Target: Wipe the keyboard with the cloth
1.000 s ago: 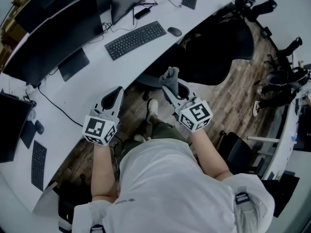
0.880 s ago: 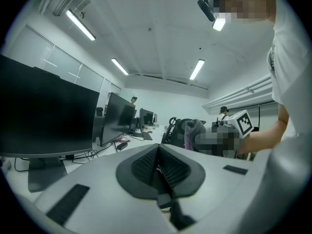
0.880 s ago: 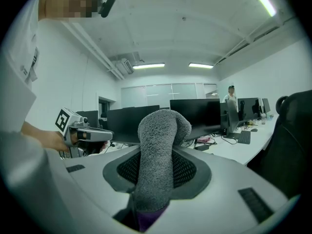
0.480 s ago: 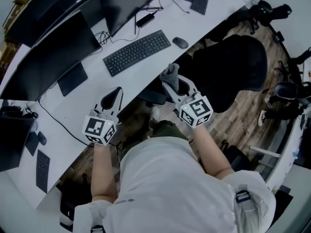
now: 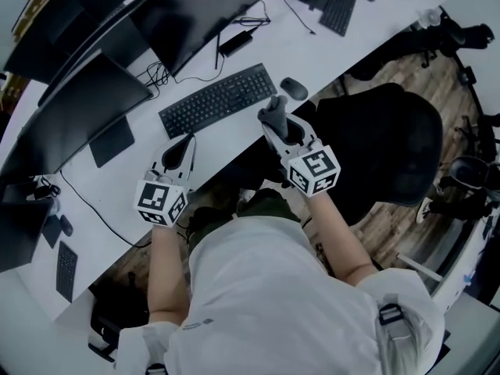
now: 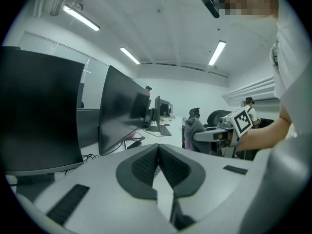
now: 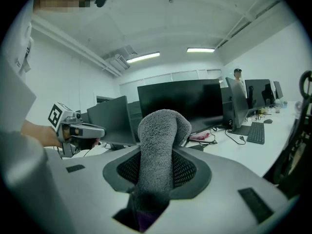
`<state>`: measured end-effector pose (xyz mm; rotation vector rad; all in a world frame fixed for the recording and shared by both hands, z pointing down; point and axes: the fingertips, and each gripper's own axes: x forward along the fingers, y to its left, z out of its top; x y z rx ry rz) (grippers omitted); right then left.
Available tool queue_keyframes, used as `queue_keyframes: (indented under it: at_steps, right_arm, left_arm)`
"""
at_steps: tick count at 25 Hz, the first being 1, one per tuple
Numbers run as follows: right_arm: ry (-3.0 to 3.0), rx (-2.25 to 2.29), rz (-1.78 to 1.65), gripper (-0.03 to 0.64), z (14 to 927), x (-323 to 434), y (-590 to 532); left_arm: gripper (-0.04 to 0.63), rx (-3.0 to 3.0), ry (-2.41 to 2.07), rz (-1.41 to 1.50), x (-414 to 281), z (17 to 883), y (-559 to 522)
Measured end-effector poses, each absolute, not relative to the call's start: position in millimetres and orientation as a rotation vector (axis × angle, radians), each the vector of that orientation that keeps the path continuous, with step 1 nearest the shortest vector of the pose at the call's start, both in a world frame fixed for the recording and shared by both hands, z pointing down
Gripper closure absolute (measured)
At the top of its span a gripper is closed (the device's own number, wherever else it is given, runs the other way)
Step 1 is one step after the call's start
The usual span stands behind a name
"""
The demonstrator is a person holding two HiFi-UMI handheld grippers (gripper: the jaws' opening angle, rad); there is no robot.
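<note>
Desk (image 5: 312, 49) edge, cloth (image 5: 273, 109) near keyboard (image 5: 219, 100)

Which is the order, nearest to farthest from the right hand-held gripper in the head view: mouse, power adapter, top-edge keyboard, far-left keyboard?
1. The mouse, just ahead of the right hand-held gripper, which grips the cloth.
2. The power adapter, farther up the desk, near the monitors.
3. The top-edge keyboard, upper right.
4. The far-left keyboard, lower left.

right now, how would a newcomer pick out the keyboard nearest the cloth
Find the long white desk under the dark monitors. The keyboard lies just beyond the grey cloth in the right tool. The other keyboards sit far off to either side.
</note>
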<state>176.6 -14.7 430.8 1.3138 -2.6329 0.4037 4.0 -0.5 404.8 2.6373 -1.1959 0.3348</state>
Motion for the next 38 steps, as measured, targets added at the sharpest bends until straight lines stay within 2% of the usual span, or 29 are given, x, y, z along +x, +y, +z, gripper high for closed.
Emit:
queue_keyframes:
  at_steps: [16, 38]
  right_arm:
    - [-2.518, 1.36, 0.53, 0.482, 504.5, 215.0, -118.9]
    - [-2.242, 1.346, 0.498, 0.48, 618.3, 213.8, -232.7]
  left_arm:
    - [0.592, 2.453, -1.382, 0.388, -31.5, 428.1, -37.1]
    - [0.594, 2.32, -1.342, 0.449, -100.6, 487.7, -63.5]
